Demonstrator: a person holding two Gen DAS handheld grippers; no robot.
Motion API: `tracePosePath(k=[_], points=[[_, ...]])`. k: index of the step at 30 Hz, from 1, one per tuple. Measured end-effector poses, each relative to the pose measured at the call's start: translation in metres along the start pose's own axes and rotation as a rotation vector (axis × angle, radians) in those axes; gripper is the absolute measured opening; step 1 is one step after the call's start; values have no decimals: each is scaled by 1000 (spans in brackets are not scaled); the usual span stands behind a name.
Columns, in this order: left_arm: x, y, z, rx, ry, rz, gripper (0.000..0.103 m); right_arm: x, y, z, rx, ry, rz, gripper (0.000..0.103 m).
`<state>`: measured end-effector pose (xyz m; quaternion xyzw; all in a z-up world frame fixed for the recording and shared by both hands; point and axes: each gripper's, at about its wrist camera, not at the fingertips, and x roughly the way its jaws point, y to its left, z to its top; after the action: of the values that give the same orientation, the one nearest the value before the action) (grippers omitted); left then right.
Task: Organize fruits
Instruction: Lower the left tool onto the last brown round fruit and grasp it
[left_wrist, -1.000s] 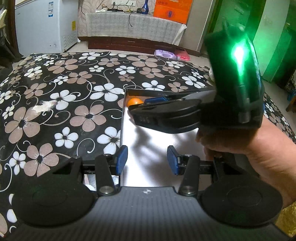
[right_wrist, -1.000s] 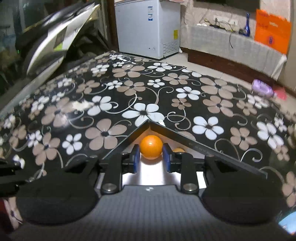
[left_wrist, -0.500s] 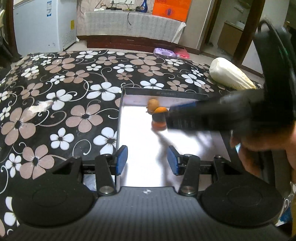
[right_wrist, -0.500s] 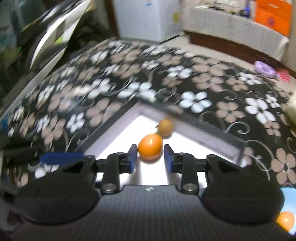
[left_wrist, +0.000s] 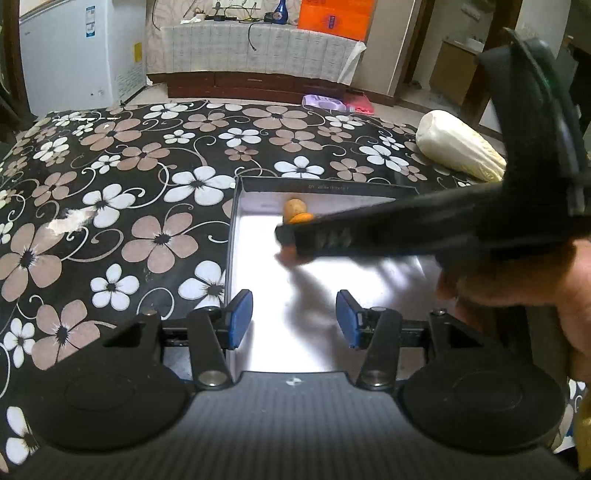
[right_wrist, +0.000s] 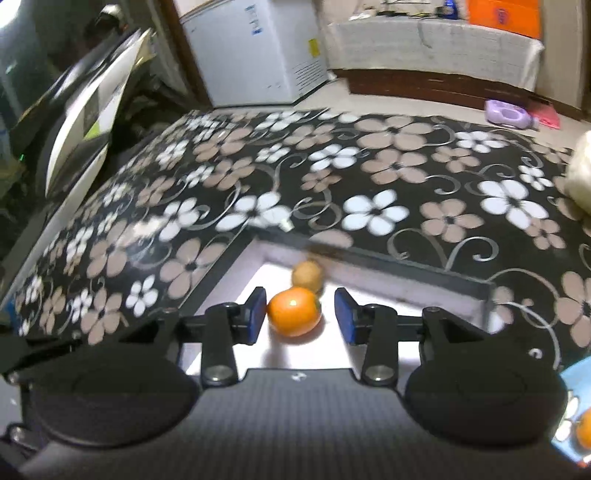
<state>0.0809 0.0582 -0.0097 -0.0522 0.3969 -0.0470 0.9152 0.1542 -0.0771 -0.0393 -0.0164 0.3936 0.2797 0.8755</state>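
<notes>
Your left gripper (left_wrist: 294, 318) hangs open and empty over the tray (left_wrist: 232, 236). Your right gripper (right_wrist: 300, 314) is opening, the orange (right_wrist: 294, 311) between its pads on the tray floor (brown fruit (right_wrist: 307, 276) just behind). I judge this the release; next, withdraw without nudging it.

This was a lived-in home, a family room by the look of it. A table (left_wrist: 110, 206) wore a black oilcloth printed with pink and white flowers. Behind it stood a white chest freezer (left_wrist: 77, 55) against the wall, and a long low cabinet (left_wrist: 255, 48) draped in pale cloth, with cables, a blue vase (left_wrist: 281, 8) and an orange bag (left_wrist: 334, 18) on top. A purple plastic item (left_wrist: 320, 102) lay on the tiled floor, and a napa cabbage (left_wrist: 458, 146) sat on the table's far corner.
</notes>
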Motion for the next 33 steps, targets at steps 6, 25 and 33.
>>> tracePosePath(k=[6, 25, 33], points=[[2, -1, 1, 11, -6, 6, 56, 3, 13, -4, -70, 17, -4, 35], [45, -14, 37, -32, -11, 41, 55, -88, -32, -11, 18, -155, -63, 34], [62, -27, 43, -30, 2, 55, 55, -101, -34, -19, -9, -152, -55, 34]])
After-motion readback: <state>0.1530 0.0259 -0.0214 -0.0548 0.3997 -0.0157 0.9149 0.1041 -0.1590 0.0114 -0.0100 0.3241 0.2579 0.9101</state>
